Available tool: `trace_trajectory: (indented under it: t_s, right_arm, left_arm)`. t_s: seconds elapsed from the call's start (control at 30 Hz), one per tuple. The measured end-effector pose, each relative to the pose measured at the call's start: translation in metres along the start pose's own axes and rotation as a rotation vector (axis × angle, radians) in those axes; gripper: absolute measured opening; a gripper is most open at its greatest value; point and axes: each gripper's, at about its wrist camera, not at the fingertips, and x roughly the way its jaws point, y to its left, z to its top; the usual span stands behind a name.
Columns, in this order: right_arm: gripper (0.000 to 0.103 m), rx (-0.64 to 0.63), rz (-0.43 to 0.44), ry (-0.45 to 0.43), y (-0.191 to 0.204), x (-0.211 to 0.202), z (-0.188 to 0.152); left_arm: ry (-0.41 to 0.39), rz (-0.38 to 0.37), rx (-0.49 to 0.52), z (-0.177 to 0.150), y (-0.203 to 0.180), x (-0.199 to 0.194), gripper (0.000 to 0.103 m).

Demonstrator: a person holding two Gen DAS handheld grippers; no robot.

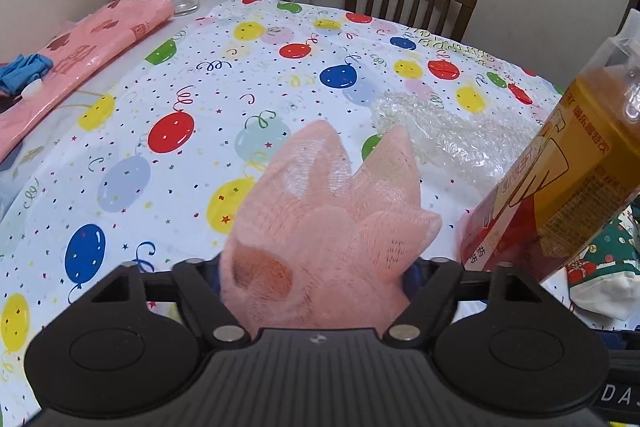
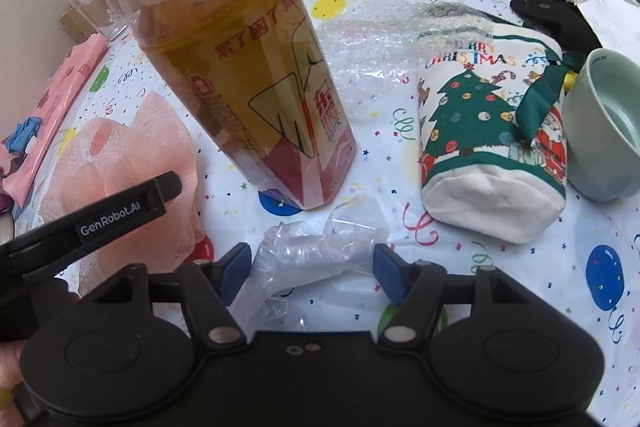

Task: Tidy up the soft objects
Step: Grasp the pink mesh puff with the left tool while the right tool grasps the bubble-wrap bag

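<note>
One pink mesh sponge (image 1: 320, 227) fills your left gripper (image 1: 316, 267), pads hidden behind it, so whether they press I cannot tell. One crumpled clear plastic piece (image 2: 304, 255) lies between your right gripper's (image 2: 310, 273) part-open blue pads, apparently untouched, on the balloon tablecloth (image 2: 520, 267). Only your right view shows one Christmas pouch (image 2: 488, 143) and one green cup (image 2: 612, 131); one tea bottle (image 2: 240, 79) appears in both.

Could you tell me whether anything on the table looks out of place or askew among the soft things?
The Christmas pouch lies tipped on its side, its base toward the camera, beside the green cup. The tea bottle and cup are hard items among soft ones. Nothing looks spilled or damaged.
</note>
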Motion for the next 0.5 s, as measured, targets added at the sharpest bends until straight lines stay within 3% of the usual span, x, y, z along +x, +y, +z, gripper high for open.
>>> trace_trajectory:
  t_s: [0.1,0.23,0.5]
  right_arm:
    - [0.052,-0.008,0.014,-0.006,0.0,-0.004,-0.002]
    - [0.048,-0.037,0.031,-0.012,0.001,-0.011,-0.005]
    - [0.047,-0.075,0.052,-0.047,-0.005,-0.037,-0.012]
  left_arm:
    - [0.007,0.001,-0.008,-0.002,0.002,-0.003,0.054]
    - [0.0,0.001,-0.025,-0.004,0.005,-0.01,0.043]
    - [0.006,-0.04,-0.04,-0.008,0.004,-0.036,0.04]
